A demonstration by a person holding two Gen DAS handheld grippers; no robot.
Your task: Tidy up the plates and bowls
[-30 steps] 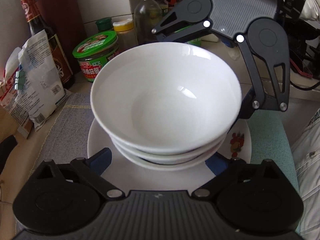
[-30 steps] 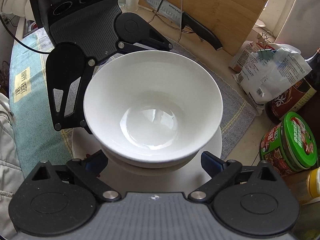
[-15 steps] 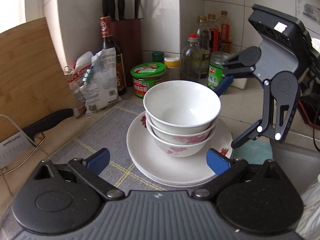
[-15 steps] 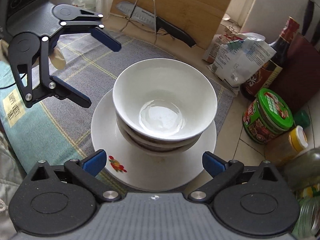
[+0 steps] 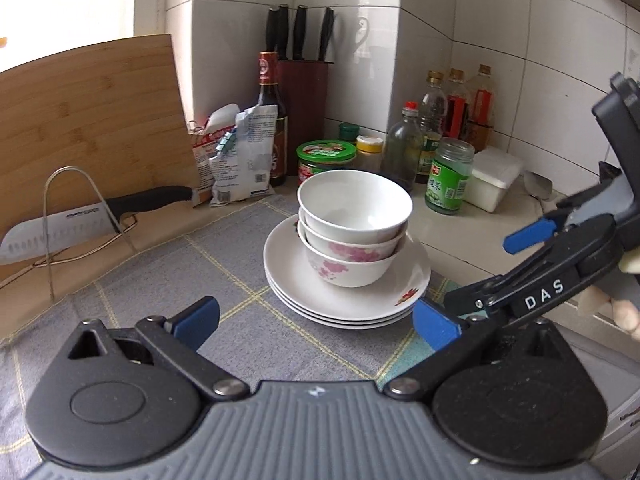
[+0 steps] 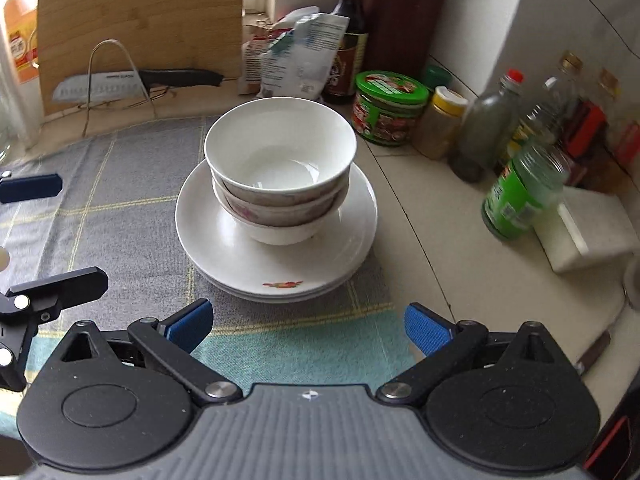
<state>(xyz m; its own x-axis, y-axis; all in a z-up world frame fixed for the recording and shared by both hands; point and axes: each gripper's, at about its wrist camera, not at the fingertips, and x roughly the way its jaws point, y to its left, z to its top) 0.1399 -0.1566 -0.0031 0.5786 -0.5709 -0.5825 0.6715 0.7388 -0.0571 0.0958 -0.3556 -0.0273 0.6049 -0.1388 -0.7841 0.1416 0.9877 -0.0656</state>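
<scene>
A tiled kitchen corner frames a pale counter [image 6: 404, 216] partly covered by a grey checked cloth [image 5: 168, 280], with a knife block, sauce bottles and a green-lidded jar [image 5: 326, 157] crowding the far wall. On the cloth's right edge sits the stack of plates [image 5: 348, 308], apparently three deep, and nested on them are three bowls [image 5: 354, 216]; the top bowl is plain white and empty, the lower ones show pink flowers. The left claw [image 5: 316, 322] hangs near the stack with its blue pads spread wide, holding nothing, and the right claw [image 6: 306, 326] is likewise wide apart and empty, near the stack on the right. The stacking looks essentially finished, so the sensible step is to draw both claws clear without brushing the plates' rim. The bowls lean slightly off-centre, so any nudge could tip them.
</scene>
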